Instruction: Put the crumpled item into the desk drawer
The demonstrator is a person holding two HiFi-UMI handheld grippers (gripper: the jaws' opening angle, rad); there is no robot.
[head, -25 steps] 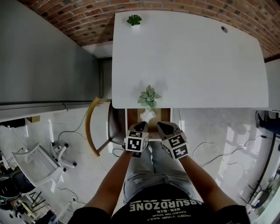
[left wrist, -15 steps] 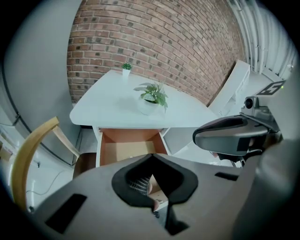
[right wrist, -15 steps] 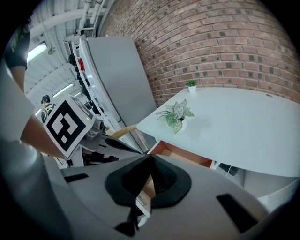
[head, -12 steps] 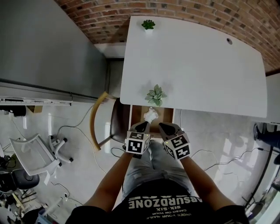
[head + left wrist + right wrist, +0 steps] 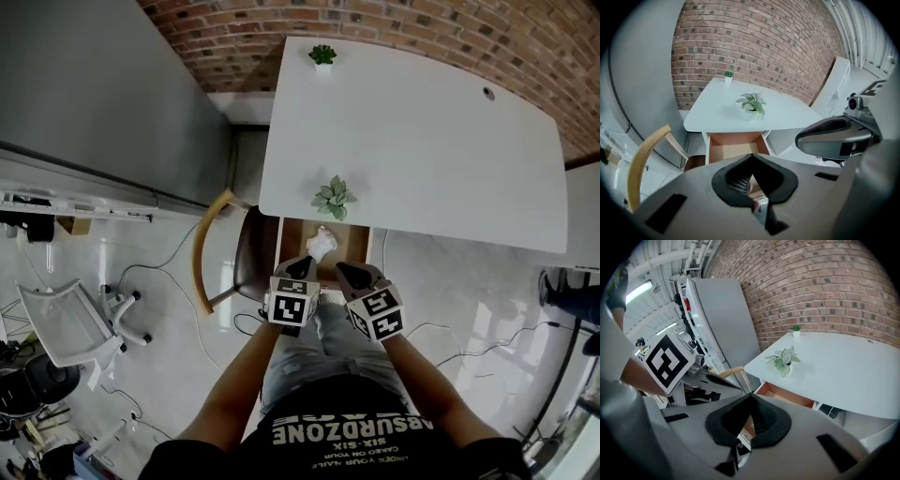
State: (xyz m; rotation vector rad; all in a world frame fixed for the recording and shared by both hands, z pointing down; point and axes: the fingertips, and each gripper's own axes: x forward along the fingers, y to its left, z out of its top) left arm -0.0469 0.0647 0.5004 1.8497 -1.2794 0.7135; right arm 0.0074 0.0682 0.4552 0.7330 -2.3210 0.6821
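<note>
Head view pretty much says the main part is done: the crumpled item point(image 5: 321, 246) looks to be sitting inside the open drawer point(image 5: 292, 236), just ahead of the tips of both grippers and slightly nearer the left one. Neither gripper touches it as far as I can make out.

The left gripper point(image 5: 301, 266) has its jaws closed tight with nothing between them, and its own view shows the same thing. It's the same for the right gripper point(image 5: 348, 273): jaws together and empty. Both hang side by side in front of the drawer, a bit back from it.

So what's left? My guess is only pushing the drawer closed, if that even counts, since the task just says to put the item in.

Headcount:
- two grippers
- one crumpled item
- one drawer, pulled out from under the white surface point(image 5: 422, 159)
- two little plants, one point(image 5: 331, 196) just beyond the drawer and one point(image 5: 322, 54) far past both grippers at the back edge
- one wooden chair point(image 5: 204, 253) off to the left gripper's side
</note>
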